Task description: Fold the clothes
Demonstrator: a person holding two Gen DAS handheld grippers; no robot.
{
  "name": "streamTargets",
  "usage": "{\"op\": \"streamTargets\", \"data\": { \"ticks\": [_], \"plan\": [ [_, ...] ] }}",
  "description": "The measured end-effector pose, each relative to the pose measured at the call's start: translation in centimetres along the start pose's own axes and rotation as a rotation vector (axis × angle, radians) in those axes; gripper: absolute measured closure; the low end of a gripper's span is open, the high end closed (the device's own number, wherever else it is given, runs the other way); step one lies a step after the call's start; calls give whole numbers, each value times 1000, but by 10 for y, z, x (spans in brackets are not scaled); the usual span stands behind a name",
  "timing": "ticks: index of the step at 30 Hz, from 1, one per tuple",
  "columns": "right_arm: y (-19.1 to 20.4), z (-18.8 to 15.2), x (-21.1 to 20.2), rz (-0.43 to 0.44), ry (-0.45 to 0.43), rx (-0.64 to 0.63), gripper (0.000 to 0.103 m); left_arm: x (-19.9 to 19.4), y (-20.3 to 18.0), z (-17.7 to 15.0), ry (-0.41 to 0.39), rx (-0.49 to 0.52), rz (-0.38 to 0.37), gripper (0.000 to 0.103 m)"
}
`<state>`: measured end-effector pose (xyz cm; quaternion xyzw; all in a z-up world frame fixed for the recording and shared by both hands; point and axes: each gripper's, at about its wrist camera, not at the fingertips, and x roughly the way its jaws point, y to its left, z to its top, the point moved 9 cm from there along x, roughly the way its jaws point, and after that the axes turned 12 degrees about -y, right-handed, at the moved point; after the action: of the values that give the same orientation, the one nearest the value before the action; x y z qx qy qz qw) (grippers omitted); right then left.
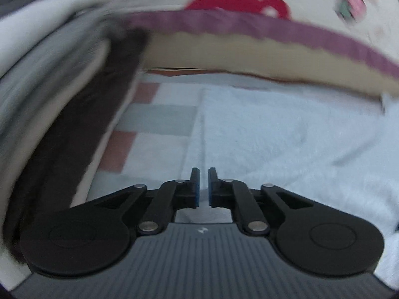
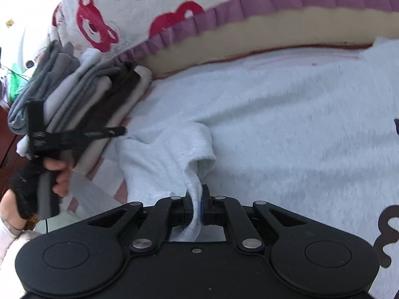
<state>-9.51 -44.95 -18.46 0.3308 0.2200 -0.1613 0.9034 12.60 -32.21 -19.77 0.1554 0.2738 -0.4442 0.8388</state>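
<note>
A pale blue fleece garment (image 2: 286,124) lay spread across most of the right wrist view, filling the centre and right of the frame, and it also covered the lower right of the left wrist view. Behind it, along the top of both views, ran a cream bedspread (image 2: 139,7) printed with red bears and edged with a purple ruffle (image 2: 274,2). At the upper left of the right wrist view stood a stack of folded clothes (image 2: 82,97) in grey, white and dark brown. At bottom centre of that view the right gripper (image 2: 197,204) was clamped on a bunched fold of the garment's sleeve (image 2: 174,154). The left gripper (image 1: 203,186), seen at bottom centre of its own view, had its jaws nearly together with a narrow gap and nothing between them.
</note>
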Motion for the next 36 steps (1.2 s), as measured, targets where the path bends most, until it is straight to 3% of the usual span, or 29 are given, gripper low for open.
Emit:
{"op": "streamTargets", "data": {
  "ticks": [3,7,9,11,12,14,16,20,25,28,31,33,36],
  "plan": [
    [-2,-3,-4,29,-4,48,96,-23,7,1,-2,-47,-22,85],
    [18,7,-4,151,-5,239,96,-61,19,4,-6,-93,-55,82],
    [50,18,-7,292,-9,350,96,-85,34,8,-3,-133,-78,76],
    [96,30,-13,489,-24,431,96,-122,50,9,-2,-207,-82,72],
    [120,32,-18,579,-24,433,96,-141,58,6,-7,-245,-74,70],
    [165,21,-23,660,24,271,96,-179,72,-1,-23,-313,-57,64],
    [197,-4,-24,661,87,79,96,-210,81,-12,-26,-384,-45,58],
    [218,-50,-17,605,181,-158,96,-246,78,-37,-2,-495,-80,56],
    [236,-79,-7,536,219,-379,93,-261,69,-39,-27,-464,-109,50],
    [239,-83,-5,538,226,-390,92,-258,60,-35,-10,-428,-163,49],
    [234,-79,-6,559,211,-341,89,-253,39,-32,26,-399,-309,47],
    [234,-81,-9,579,216,-325,70,-248,30,-32,58,-407,-389,46],
    [243,-93,-20,650,299,-343,50,-234,31,-30,88,-343,-355,46]
  ]
}}
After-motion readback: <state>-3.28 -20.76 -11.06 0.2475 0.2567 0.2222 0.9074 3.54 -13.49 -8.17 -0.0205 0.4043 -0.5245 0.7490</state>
